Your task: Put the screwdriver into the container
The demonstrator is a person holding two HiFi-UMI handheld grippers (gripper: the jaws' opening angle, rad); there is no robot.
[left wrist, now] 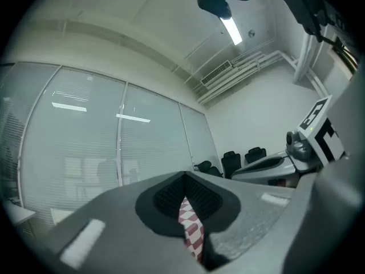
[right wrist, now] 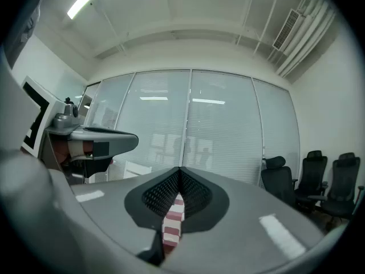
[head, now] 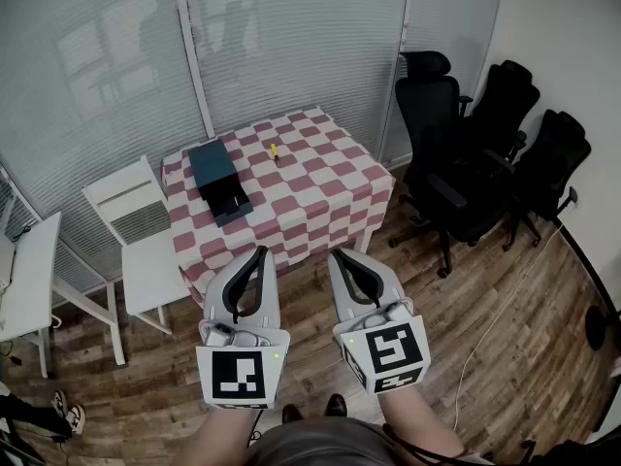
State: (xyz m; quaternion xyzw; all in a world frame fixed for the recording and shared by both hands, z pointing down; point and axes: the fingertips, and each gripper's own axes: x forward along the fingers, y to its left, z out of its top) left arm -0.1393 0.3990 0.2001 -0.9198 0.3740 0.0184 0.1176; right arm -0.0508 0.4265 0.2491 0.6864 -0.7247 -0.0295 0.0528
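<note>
Office meeting room. Glazed partition walls with closed blinds (head: pixel 291 37) run from 9 to 1 o'clock; black swivel office chairs (head: pixel 485 153) are grouped at 2 o'clock; a white chair (head: pixel 136 221) sits at 10 o'clock beside a table in red-and-white checked cloth (head: pixel 301 197) at 12 o'clock; the wood-plank floor (head: pixel 505 348) runs throughout. Overhead, in the left gripper view: a strip light (left wrist: pixel 231 28) and a slatted air vent (left wrist: pixel 215 73).

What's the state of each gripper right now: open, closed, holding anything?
Left gripper: closed, jaw tips together, holding nothing.
Right gripper: closed, jaw tips together, holding nothing.
</note>
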